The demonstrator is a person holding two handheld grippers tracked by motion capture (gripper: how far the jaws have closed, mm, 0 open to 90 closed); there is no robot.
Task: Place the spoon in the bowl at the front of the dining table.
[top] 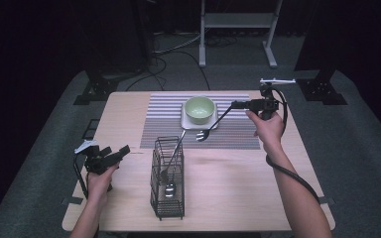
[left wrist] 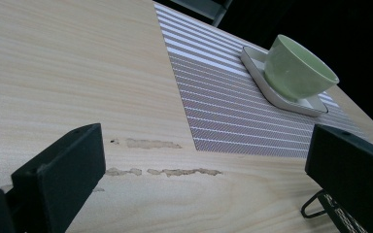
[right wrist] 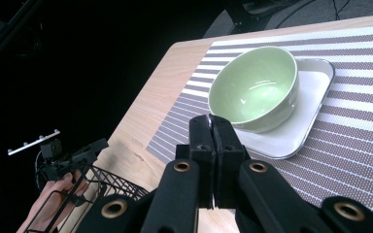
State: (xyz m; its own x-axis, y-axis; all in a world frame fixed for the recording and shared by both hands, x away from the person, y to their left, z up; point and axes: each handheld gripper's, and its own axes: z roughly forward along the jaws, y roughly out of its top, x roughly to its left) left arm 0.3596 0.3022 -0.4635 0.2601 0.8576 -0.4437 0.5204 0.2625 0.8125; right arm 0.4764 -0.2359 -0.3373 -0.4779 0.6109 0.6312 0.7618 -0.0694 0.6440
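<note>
My right gripper is held above the right side of the striped placemat, its jaws pointing left. They are shut on the handle of a long dark utensil. Its silvery head hangs low over the mat, just in front of the white square plate. In the right gripper view the jaws are pressed together, with a thin metal edge between them. A pale green bowl sits on that plate. My left gripper hovers open at the table's left front with nothing between its jaws.
A black wire cutlery basket stands at the table's front centre, holding a spoon and a long-handled utensil leaning toward the plate. Scuff marks mark the wood near the mat's corner. Dark stands and cables lie beyond the far edge.
</note>
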